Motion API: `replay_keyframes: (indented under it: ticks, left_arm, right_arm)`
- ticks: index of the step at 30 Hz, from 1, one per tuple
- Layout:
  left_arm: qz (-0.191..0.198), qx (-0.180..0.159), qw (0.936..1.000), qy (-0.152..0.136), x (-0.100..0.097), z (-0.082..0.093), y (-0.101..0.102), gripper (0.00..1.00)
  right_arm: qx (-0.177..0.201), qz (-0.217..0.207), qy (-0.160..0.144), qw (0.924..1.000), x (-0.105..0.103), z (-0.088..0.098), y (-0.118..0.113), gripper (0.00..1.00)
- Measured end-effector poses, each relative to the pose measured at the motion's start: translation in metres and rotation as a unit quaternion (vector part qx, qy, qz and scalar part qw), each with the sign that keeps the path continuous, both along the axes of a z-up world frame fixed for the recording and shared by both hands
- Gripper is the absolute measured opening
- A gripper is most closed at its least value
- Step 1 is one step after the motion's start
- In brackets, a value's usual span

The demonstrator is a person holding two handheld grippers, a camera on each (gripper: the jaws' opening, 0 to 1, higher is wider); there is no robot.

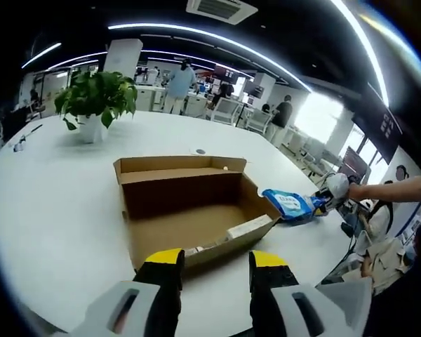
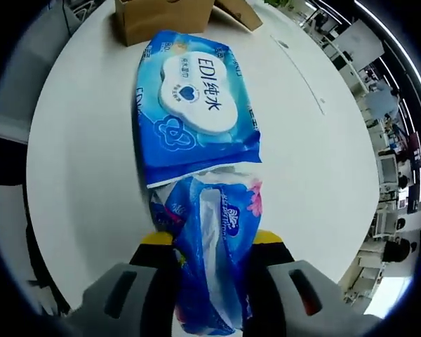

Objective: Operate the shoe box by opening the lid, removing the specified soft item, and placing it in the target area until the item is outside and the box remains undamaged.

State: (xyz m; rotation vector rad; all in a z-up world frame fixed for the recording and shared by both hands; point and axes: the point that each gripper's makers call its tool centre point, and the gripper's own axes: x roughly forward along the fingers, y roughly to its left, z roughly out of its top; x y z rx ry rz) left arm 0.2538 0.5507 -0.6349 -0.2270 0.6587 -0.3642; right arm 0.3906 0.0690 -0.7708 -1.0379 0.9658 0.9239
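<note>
An open brown shoe box [image 1: 189,210] lies on the white table [image 1: 56,203], flaps spread, with a long white packet [image 1: 249,228] inside near its front wall. My left gripper [image 1: 217,261] hovers just before the box, open, with nothing between its yellow-tipped fingers. In the right gripper view, my right gripper [image 2: 210,246] is shut on a soft blue and pink tissue pack [image 2: 217,232]. Its far end is overlapped by a blue wet-wipes pack [image 2: 196,105] with a white label. The left gripper view has the right gripper [image 1: 331,193] and the wipes pack [image 1: 289,206] right of the box, low over the table.
A potted plant [image 1: 97,98] stands at the table's far left, and a small round disc [image 1: 200,151] lies behind the box. The box corner [image 2: 165,17] sits just beyond the wipes pack. People stand and sit past the table's right edge [image 1: 379,239].
</note>
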Motion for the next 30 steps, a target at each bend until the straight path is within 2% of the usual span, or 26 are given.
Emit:
replay_keyframes:
  ticks: [2,14,18,23,30]
  left_arm:
    - [-0.001,0.002,1.0,0.0,0.001,0.001,-0.001,0.37]
    - [-0.002,-0.001,1.0,-0.001,0.002,0.002,-0.004,0.38]
    - [0.0,-0.005,1.0,-0.003,0.003,0.004,-0.005,0.39]
    - [-0.006,-0.005,1.0,-0.003,0.004,0.003,-0.009,0.39]
    - [-0.009,-0.011,0.9999,-0.003,0.004,0.0,-0.014,0.39]
  right_arm:
    - [-0.011,0.014,0.002,0.9998,-0.002,-0.003,-0.001,0.37]
    - [-0.022,0.041,-0.001,0.9989,-0.006,0.0,0.001,0.42]
    - [-0.019,0.039,-0.005,0.9991,-0.006,0.006,0.002,0.46]
    - [-0.017,0.037,-0.008,0.9991,-0.006,0.015,0.001,0.45]
    - [0.009,-0.003,-0.009,0.9999,-0.004,0.031,-0.003,0.44]
